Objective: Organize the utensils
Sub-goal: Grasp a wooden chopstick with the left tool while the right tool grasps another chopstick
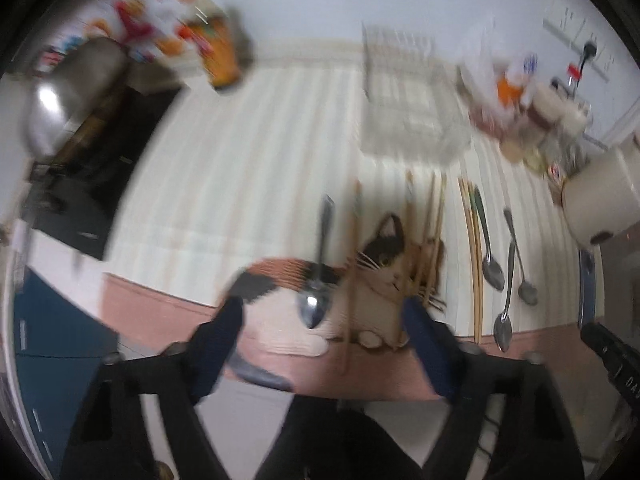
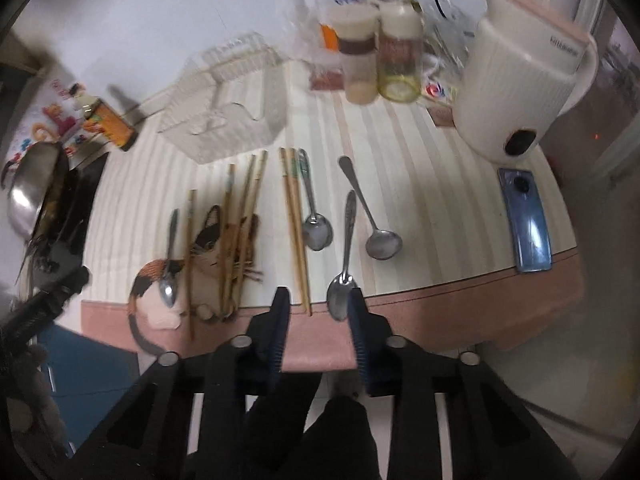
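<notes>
Through the left wrist view, blurred: left gripper [image 1: 322,312] with jaws spread wide and holding nothing, hovering over a cat-shaped mat [image 1: 372,280] at the near edge of the striped bench [image 1: 248,160]. Between the fingers, a spoon [image 1: 318,280] lying on the mat, chopsticks [image 1: 430,236] beside it. Further right, three more spoons [image 1: 508,280] on bare bench; behind, a white wire rack [image 1: 408,112].

Through the right wrist view: right gripper [image 2: 318,304] also open and empty, low at the bench edge. Nearest spoon [image 2: 345,268] just beside the right finger [image 2: 358,320], touching or not impossible to tell. Chopstick pair [image 2: 296,224] ahead, kettle [image 2: 520,80] and phone [image 2: 528,224] to the right.
</notes>
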`<state>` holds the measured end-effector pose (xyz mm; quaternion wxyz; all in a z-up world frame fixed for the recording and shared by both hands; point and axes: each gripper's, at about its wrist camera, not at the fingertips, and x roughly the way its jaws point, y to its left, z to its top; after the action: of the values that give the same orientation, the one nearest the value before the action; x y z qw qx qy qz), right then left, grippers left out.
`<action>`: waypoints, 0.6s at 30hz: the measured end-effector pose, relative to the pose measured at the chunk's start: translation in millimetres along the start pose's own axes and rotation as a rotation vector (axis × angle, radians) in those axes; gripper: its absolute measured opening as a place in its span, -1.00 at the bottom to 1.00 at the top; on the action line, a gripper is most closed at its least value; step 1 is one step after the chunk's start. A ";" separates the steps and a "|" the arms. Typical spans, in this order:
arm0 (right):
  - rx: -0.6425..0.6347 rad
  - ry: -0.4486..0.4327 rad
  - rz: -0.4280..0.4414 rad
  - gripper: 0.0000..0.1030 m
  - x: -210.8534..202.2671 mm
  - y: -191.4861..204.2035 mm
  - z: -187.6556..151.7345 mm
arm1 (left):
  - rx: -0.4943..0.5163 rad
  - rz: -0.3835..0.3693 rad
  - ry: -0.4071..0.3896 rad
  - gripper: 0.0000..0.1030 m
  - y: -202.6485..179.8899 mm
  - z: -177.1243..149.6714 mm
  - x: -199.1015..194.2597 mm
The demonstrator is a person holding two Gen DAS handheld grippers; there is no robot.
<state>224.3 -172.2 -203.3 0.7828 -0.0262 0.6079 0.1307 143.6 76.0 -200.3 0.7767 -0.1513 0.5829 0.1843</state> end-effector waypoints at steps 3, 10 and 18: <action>0.038 0.027 -0.012 -0.49 22.8 -3.9 9.7 | 0.035 -0.040 0.095 -0.10 -10.4 11.5 44.9; 0.094 0.146 -0.045 -0.49 80.7 1.0 30.1 | 0.115 -0.059 0.241 -0.26 -24.8 37.2 125.0; 0.106 0.239 -0.047 -0.53 129.3 19.5 44.8 | 0.207 -0.083 0.268 -0.91 -44.0 45.6 143.5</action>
<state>291.3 -122.1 -313.3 0.7080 -0.0143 0.7020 0.0762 238.9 73.3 -324.8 0.7105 -0.1176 0.6904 0.0694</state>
